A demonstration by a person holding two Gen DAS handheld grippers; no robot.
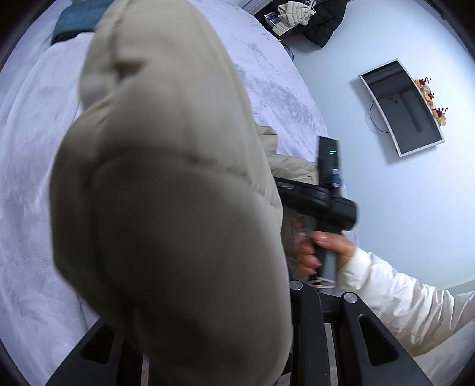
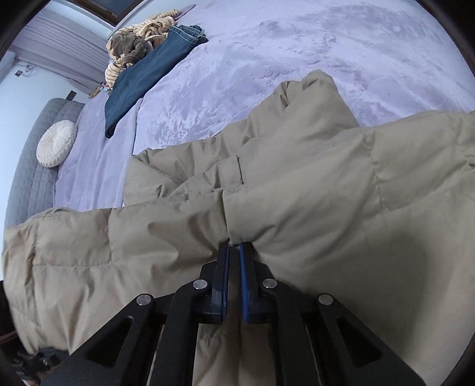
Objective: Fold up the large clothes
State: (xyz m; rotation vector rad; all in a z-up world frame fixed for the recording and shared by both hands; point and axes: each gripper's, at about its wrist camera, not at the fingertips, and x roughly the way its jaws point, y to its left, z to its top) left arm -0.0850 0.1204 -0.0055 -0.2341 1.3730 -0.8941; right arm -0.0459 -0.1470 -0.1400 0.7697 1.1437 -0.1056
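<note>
Between the right gripper (image 2: 234,248) fingers, a pinch of beige puffer jacket (image 2: 267,207) fabric is clamped; blue pads (image 2: 245,282) nearly meet on the fold. Left gripper: fingertips hidden behind a bulging jacket section that fills the left wrist view; whether they are clamped cannot be told. In that view the person's right hand (image 1: 323,249), white sleeve, grips the other tool's handle.

Jacket lies spread across the near part of the bed, quilted panels creased, one part reaching toward the far side.

Surface: lavender plush bedspread (image 2: 282,59). Far left on it: folded blue jeans (image 2: 148,77), a heap of striped and brown clothes (image 2: 136,41) beyond them. Round cream cushion (image 2: 56,142) against a grey quilted headboard (image 2: 26,166).

Room: pale wall with a mounted TV (image 1: 403,107), flowers (image 1: 430,98) beside it, dark and cream jackets (image 1: 308,17) piled further off.
</note>
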